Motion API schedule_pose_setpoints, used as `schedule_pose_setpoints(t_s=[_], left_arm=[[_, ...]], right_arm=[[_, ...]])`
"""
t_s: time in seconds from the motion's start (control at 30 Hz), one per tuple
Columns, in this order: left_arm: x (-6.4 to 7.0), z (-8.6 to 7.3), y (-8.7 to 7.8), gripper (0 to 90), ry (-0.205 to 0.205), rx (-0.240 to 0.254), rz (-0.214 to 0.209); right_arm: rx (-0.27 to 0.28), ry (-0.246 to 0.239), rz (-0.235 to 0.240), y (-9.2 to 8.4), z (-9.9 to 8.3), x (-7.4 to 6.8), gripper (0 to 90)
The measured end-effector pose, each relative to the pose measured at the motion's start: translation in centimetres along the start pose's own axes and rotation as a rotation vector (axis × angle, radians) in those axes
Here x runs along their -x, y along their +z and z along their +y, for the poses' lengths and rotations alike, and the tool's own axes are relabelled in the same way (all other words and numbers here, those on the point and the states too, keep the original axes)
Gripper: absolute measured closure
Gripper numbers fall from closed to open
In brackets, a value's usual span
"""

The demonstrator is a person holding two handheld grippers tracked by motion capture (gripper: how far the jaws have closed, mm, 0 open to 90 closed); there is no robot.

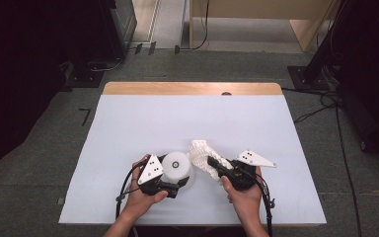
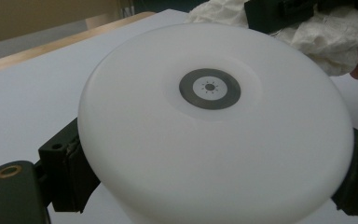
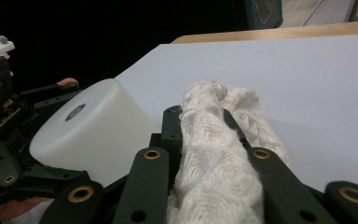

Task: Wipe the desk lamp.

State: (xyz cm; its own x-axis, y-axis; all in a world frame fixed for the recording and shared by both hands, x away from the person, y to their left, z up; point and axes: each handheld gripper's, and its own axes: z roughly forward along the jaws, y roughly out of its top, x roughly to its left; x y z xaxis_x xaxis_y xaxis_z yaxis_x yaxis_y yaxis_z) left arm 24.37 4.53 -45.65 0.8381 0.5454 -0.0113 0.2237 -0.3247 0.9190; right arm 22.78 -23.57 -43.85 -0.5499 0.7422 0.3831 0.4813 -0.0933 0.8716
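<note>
High view, lower centre: left gripper [image 1: 177,185] has its jaws spread wide and clamped on both sides of one white lamp [image 1: 177,167]. Just to its right, right gripper [image 1: 212,163] is pinched nearly closed on one white cloth [image 1: 202,152], which touches the lamp. Both rest on the white table [image 1: 143,123].

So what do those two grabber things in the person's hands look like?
Both are black hand-held tools. The left gripper and the right gripper each carry a pale grey three-cornered plate with dark dots on top, and a black cable trails from each back toward the person. Close up, the black jaws show round brass-coloured rivets. The forearms are bare, with no sleeves in sight.
</note>
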Motion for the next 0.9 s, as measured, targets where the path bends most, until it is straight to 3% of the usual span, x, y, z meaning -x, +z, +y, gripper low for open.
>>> schedule_pose_setpoints(t_s=[0.13, 0.53, 0.67, 0.8, 0.9], left_arm=[[0.1, -0.1, 0.2, 8.5, 0.006, -0.006, 0.001], [-0.4, 0.2, -0.3, 8.5, -0.002, -0.019, 0.022], [-0.2, 0.2, 0.3, 8.5, -0.002, -0.045, 0.018], [0.2, 0.3, 0.8, 8.4, -0.001, -0.063, 0.03], [0.3, 0.3, 0.8, 8.4, -0.001, -0.064, 0.035]], right_arm=[[0.001, -0.013, -0.002, 0.1, 0.1, 0.0, 77.6], [0.018, 0.052, -0.082, -0.3, -0.4, 2.0, 77.6], [0.059, 0.062, -0.037, -0.7, -0.1, 1.5, 77.6], [0.12, 0.018, 0.042, -1.2, 0.7, -0.4, 77.5], [0.117, -0.007, 0.084, -0.9, 0.7, -1.5, 77.6]])
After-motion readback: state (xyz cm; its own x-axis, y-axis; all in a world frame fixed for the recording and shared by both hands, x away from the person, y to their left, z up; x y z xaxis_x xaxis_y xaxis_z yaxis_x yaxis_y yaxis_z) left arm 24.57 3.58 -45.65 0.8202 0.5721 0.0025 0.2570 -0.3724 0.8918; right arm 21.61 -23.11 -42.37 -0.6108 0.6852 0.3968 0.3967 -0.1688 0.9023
